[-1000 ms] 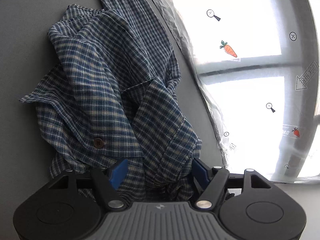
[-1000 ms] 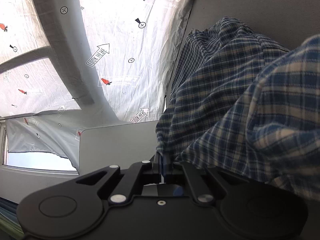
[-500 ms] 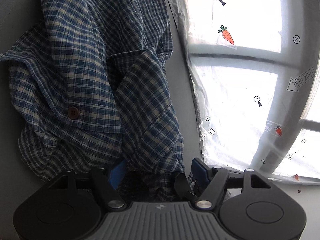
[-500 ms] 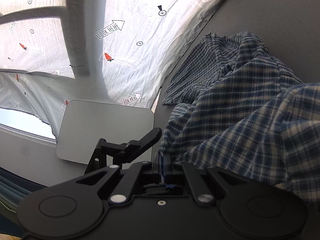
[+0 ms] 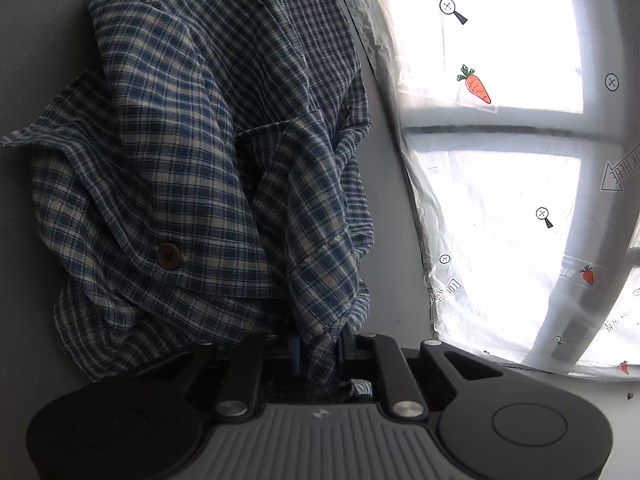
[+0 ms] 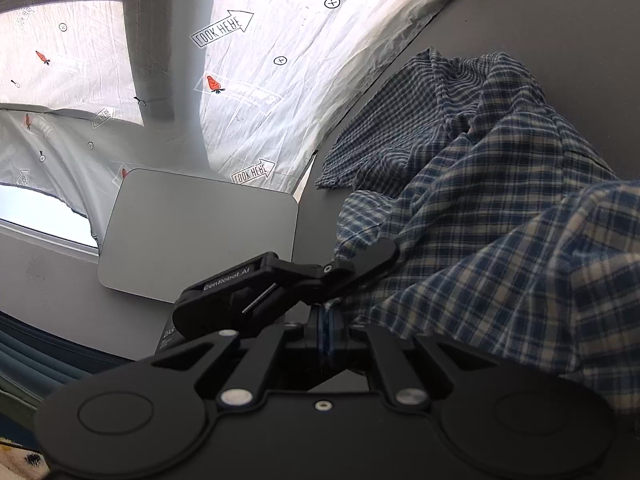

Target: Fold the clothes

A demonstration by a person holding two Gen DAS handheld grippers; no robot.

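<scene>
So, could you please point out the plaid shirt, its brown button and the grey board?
plaid shirt (image 5: 192,152), left wrist view, bunched upper fabric.
brown button (image 5: 168,256), left wrist view, its face.
grey board (image 6: 200,232), right wrist view, flat middle.

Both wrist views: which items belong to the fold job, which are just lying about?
In the job:
- plaid shirt, crumpled on the grey table
- left gripper, jaws just closed on a shirt fold
- right gripper, shut on shirt edge

Lying about:
- printed plastic sheet
- grey board
</scene>
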